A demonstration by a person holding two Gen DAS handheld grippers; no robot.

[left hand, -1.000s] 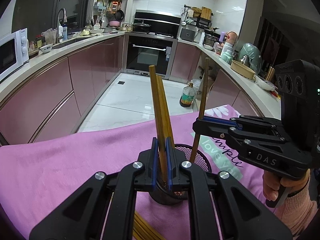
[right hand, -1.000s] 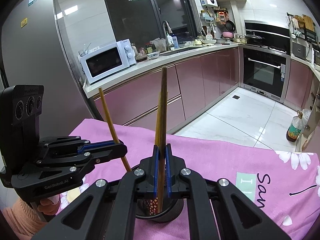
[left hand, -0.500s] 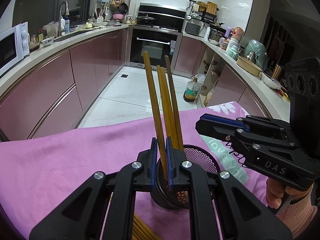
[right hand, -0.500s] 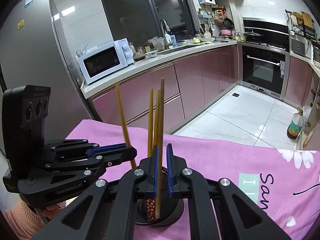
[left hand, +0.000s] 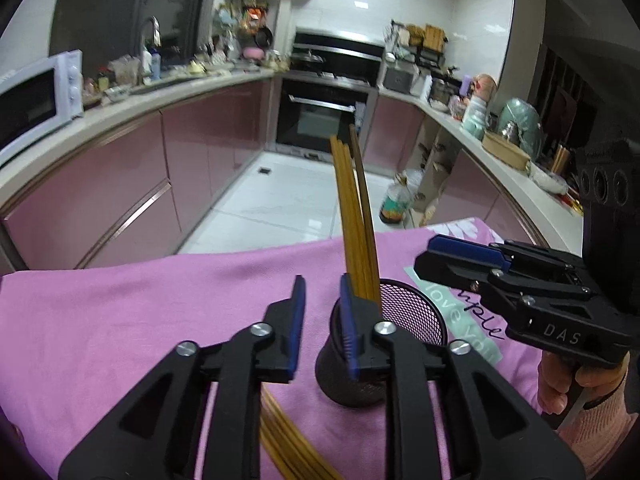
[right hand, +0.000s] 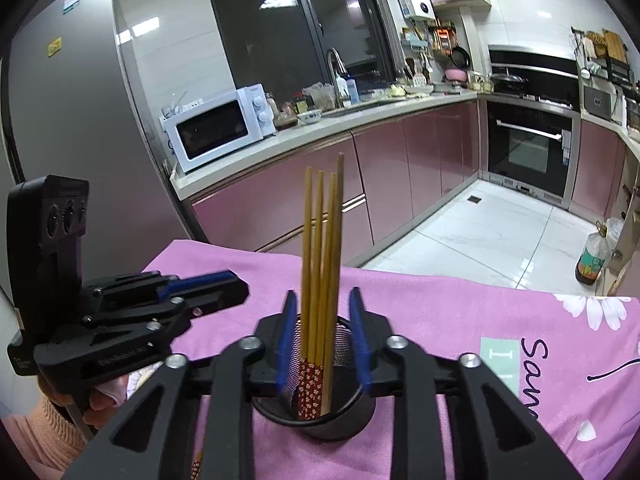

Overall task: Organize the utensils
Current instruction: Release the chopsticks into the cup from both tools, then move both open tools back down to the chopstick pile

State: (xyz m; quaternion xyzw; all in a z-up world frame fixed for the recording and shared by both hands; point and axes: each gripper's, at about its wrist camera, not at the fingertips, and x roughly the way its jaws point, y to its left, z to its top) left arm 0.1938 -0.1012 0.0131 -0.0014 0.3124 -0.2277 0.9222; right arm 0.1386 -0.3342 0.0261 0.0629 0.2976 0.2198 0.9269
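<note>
The left gripper (left hand: 322, 312) has its jaws opening, with nothing between the blue pads; only pink cloth (left hand: 120, 320) shows through the gap. Just to the right of its right finger stands the black mesh holder (left hand: 416, 312), and the chopsticks (left hand: 356, 216) rise from it, leaning slightly left, close beside that finger but not pressed by it. More chopsticks lie loose (left hand: 288, 444) on the cloth under this gripper, partly hidden by its arms.

The right gripper (right hand: 322, 336) is also opening its jaws. The four upright chopsticks (right hand: 320, 264) stand in the gap between its pads, and the pads do not press on them. Their lower ends, one with a red flowered pattern (right hand: 310, 388), sit inside the mesh holder (right hand: 344, 416) directly beneath the fingers.

Seen from the left, the right tool carries the letters "DAS" (left hand: 562, 334) on its side; a hand in a pink knitted sleeve (left hand: 560, 384) grips its handle. The left tool's side lettering in the right view is too blurred to read. On the cloth to the right of the holder, printed script reads in part "love You" (left hand: 460, 316) and "San" (right hand: 534, 376)
</note>
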